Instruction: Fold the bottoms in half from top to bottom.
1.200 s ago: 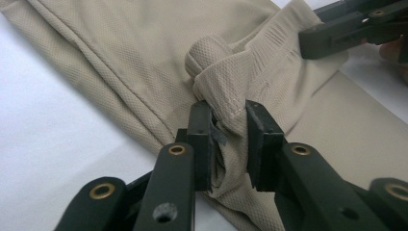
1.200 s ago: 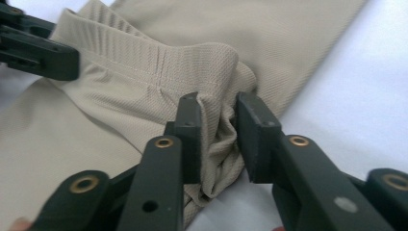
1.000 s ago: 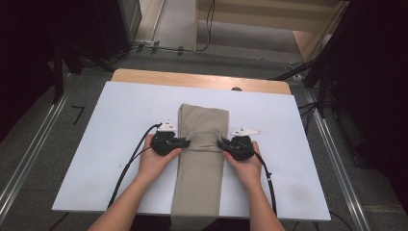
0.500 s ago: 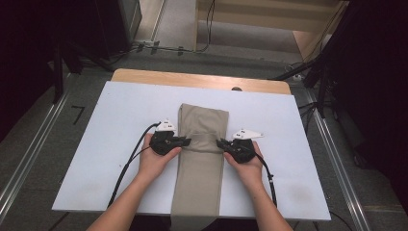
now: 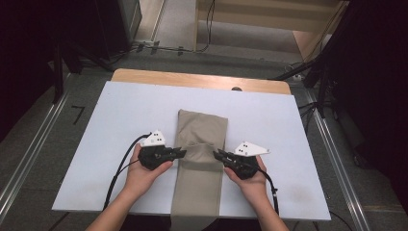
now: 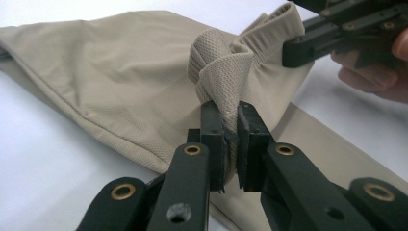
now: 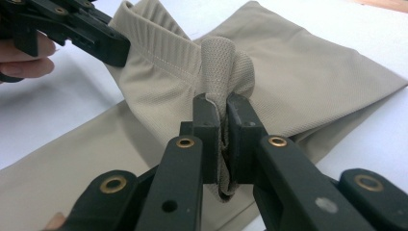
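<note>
Left gripper (image 5: pixel 179 153): jaws nearly closed, pads clamped on left end of ribbed waistband of beige trousers (image 5: pixel 202 130); pinched fabric bunches above pads (image 6: pixel 246 144). Trousers: folded lengthwise into narrow strip at centre of white tabletop (image 5: pixel 96 139), near end hanging over front edge, waistband lifted slightly between both grippers. Right gripper (image 5: pixel 217 155): jaws having just closed further, fabric between them, clamped on right end of same waistband; mesh lining puffs out above pads (image 7: pixel 240 139). Hands grasp each gripper body from below.
</note>
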